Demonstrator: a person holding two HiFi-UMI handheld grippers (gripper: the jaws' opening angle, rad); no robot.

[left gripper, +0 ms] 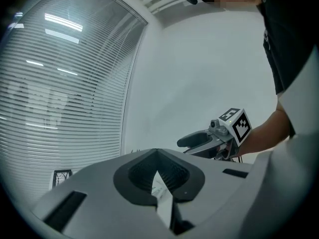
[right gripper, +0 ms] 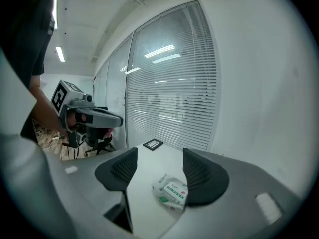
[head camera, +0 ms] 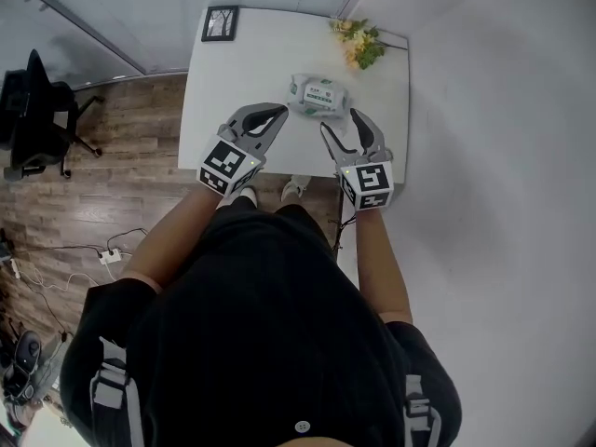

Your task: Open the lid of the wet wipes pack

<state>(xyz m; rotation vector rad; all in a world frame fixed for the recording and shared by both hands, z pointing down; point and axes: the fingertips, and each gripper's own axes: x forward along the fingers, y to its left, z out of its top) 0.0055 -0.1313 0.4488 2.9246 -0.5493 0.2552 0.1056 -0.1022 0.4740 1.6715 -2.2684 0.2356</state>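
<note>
The wet wipes pack, white with green print and its lid flat, lies on the white table toward the far side. My left gripper hovers just left of and nearer than the pack, apart from it, its jaws nearly together. In the left gripper view the pads almost meet, and only a white sliver shows through the gap. My right gripper is open, just short of the pack's near right corner. In the right gripper view the pack lies ahead between the spread pads, untouched.
A small black picture frame stands at the table's far left corner and a flower bunch at the far right. A white wall runs along the right. Left of the table are wood floor, an office chair and cables.
</note>
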